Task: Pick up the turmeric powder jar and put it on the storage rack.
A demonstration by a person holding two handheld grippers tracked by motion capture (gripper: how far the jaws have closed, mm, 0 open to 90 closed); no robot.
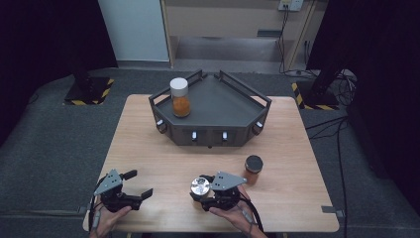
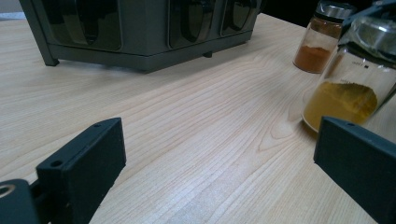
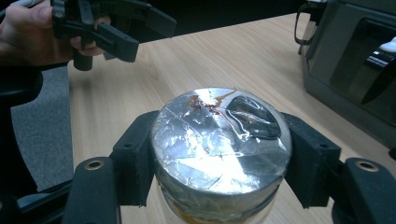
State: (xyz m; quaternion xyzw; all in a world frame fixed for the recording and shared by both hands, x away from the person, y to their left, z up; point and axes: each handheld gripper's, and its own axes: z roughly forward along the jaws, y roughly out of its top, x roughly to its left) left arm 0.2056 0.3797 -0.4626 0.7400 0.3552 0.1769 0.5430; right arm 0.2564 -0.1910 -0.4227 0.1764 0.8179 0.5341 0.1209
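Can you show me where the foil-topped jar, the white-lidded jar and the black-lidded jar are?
foil-topped jar (image 3: 219,135): right gripper view, on its foil top.
white-lidded jar (image 1: 179,87): high view, on its white lid.
black-lidded jar (image 1: 253,163): high view, on its black lid.

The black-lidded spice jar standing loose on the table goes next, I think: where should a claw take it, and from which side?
Grip the black-lidded jar across its round glass body below the lid, coming level from the person's side. It stands upright, with open table there, and the tray blocks the far side.
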